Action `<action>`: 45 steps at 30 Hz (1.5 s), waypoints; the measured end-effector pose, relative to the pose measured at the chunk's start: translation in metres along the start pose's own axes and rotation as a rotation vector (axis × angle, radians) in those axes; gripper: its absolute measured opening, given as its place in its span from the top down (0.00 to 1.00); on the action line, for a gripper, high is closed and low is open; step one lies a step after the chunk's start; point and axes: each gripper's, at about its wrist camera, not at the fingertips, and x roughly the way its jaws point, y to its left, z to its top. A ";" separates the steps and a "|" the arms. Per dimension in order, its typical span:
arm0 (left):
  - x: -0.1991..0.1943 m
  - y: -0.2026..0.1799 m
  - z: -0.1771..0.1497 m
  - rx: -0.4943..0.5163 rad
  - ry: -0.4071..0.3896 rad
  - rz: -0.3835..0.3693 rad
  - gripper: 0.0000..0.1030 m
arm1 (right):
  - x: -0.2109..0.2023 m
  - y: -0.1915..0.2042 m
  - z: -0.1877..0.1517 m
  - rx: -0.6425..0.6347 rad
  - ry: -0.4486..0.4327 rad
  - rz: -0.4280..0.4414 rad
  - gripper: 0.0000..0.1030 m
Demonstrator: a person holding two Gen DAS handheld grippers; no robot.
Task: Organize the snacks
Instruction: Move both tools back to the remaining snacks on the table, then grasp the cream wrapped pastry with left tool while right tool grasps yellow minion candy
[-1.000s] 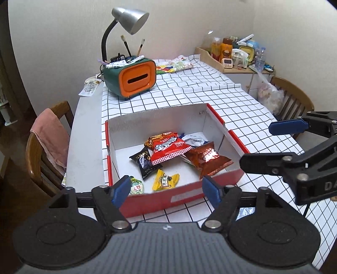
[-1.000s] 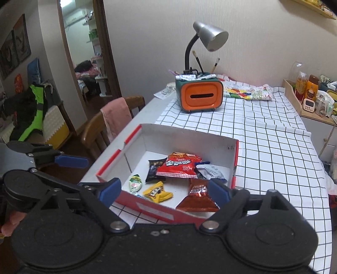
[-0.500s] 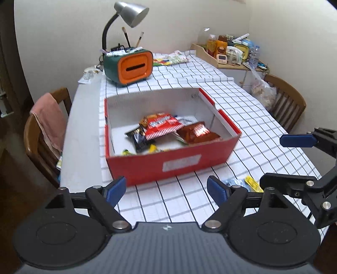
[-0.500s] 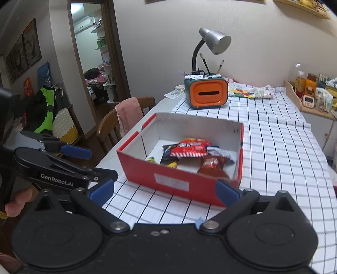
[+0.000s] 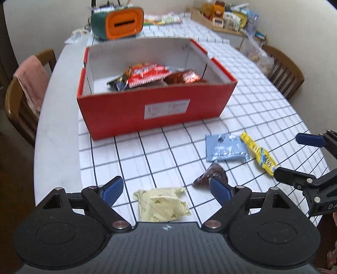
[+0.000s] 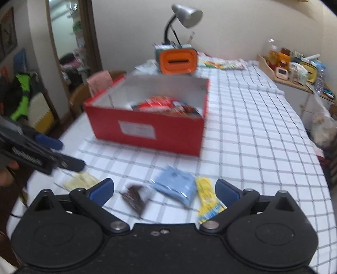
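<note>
Behind the box (image 6: 147, 130), lamp head (image 6: 187, 12), right view only

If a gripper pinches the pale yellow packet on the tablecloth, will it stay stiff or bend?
The pale yellow packet looks like thin wrapper with wrinkled, crimped ends, so it would probably bend and crinkle. It lies flat and seems light, so a push might slide it across the tablecloth. It is unlikely to roll.

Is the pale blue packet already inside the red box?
No, the pale blue packet lies on the checked tablecloth in front of the red box.
</note>
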 end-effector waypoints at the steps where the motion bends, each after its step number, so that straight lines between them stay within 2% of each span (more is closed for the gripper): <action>1: 0.004 0.001 0.001 -0.012 0.016 -0.001 0.13 | 0.002 -0.004 -0.003 0.002 0.009 -0.013 0.00; 11: 0.051 0.013 0.004 -0.172 0.199 -0.003 0.13 | 0.048 -0.038 -0.031 0.052 0.120 -0.074 0.01; 17: 0.069 0.011 0.004 -0.176 0.249 0.026 0.13 | 0.068 -0.043 -0.034 0.044 0.159 -0.050 0.05; 20: 0.074 0.010 0.003 -0.163 0.259 0.040 0.13 | 0.075 -0.042 -0.035 0.024 0.173 -0.046 0.07; 25: 0.075 0.008 0.001 -0.136 0.253 0.048 0.14 | 0.082 -0.045 -0.033 0.038 0.186 -0.046 0.17; 27: 0.075 0.008 0.001 -0.138 0.247 0.046 0.17 | 0.082 -0.047 -0.034 0.041 0.188 -0.048 0.18; 28: 0.074 0.009 0.000 -0.140 0.246 0.039 0.23 | 0.083 -0.047 -0.033 0.039 0.191 -0.052 0.19; 29: 0.074 0.009 0.000 -0.139 0.247 0.035 0.28 | 0.084 -0.048 -0.033 0.036 0.191 -0.057 0.21; 32: 0.075 0.009 0.000 -0.136 0.250 0.035 0.35 | 0.085 -0.048 -0.033 0.030 0.196 -0.070 0.29; 37: 0.073 0.011 -0.001 -0.138 0.243 0.035 0.39 | 0.083 -0.050 -0.033 0.051 0.184 -0.085 0.37; 41: 0.070 0.013 -0.003 -0.138 0.235 0.036 0.42 | 0.081 -0.047 -0.034 0.052 0.176 -0.104 0.49; 45: 0.066 0.015 -0.007 -0.141 0.226 0.037 0.44 | 0.079 -0.044 -0.035 0.054 0.170 -0.124 0.50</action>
